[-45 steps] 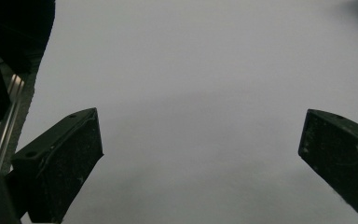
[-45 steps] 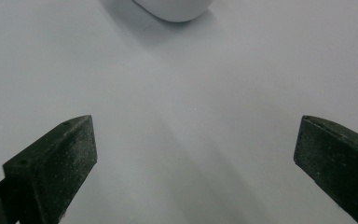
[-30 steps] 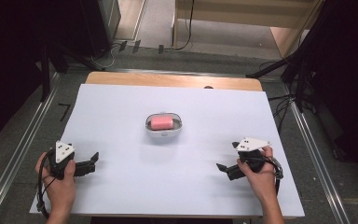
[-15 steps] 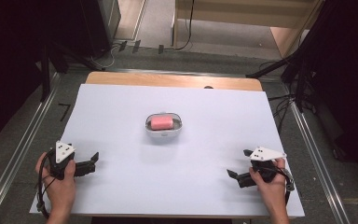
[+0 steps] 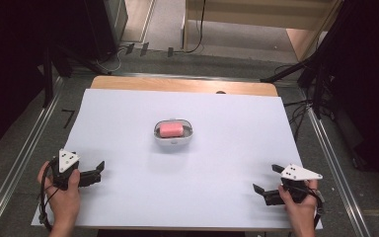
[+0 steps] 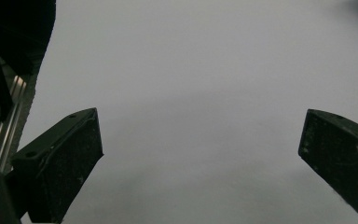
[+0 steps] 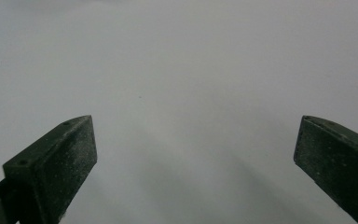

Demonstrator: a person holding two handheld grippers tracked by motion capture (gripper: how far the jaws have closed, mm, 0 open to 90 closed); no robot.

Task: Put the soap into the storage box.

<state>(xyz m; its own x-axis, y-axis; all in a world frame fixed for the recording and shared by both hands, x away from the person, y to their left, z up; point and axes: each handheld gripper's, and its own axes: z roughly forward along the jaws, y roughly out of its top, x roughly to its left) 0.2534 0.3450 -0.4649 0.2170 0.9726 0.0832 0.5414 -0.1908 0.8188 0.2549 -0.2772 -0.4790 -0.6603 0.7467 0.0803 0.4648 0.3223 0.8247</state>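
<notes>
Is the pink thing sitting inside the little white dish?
Yes, the pink block lies inside the white dish at the table's middle, away from both grippers.

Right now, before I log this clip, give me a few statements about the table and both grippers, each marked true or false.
1. A pink rounded block lies in the small white oval dish. True.
2. The left gripper is shut on the block. False: its jaws stand wide apart over bare white sheet.
3. The right gripper is open. True.
4. The dish sits at the table's near right corner. False: it sits near the middle.
</notes>
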